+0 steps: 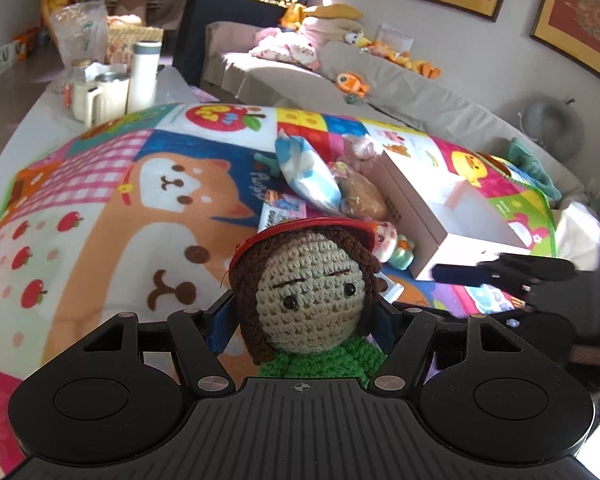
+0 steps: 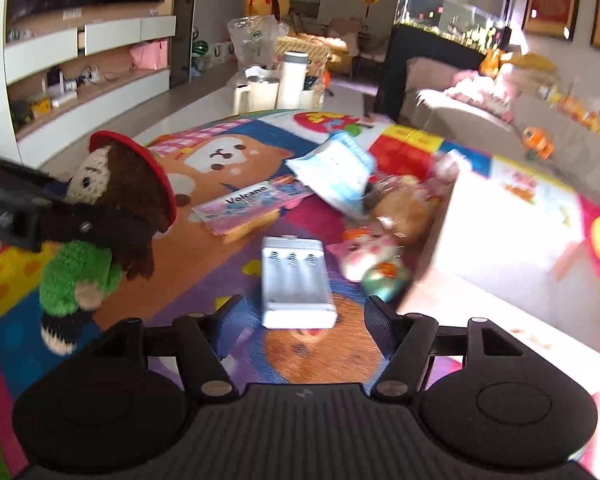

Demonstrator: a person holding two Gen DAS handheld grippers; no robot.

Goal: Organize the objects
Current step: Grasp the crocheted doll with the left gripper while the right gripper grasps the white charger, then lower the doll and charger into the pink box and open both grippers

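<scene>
My left gripper (image 1: 302,320) is shut on a crochet doll (image 1: 308,292) with brown hair, a red hat and a green body, held above the colourful blanket (image 1: 100,208). In the right wrist view the doll (image 2: 112,200) hangs at the left in the left gripper (image 2: 80,220). My right gripper (image 2: 304,326) is open just above a white battery charger (image 2: 296,280) lying on the blanket. The right gripper (image 1: 480,274) also shows at the right of the left wrist view, beside a white open box (image 1: 448,208).
A pile lies beside the box: a blue-white packet (image 2: 336,172), a bagged bun (image 2: 404,204), a pink pig toy (image 2: 372,256) and a pink Volcano box (image 2: 252,204). Cups and a white bottle (image 1: 144,76) stand on the far table. A sofa (image 1: 400,88) with plush toys lies behind.
</scene>
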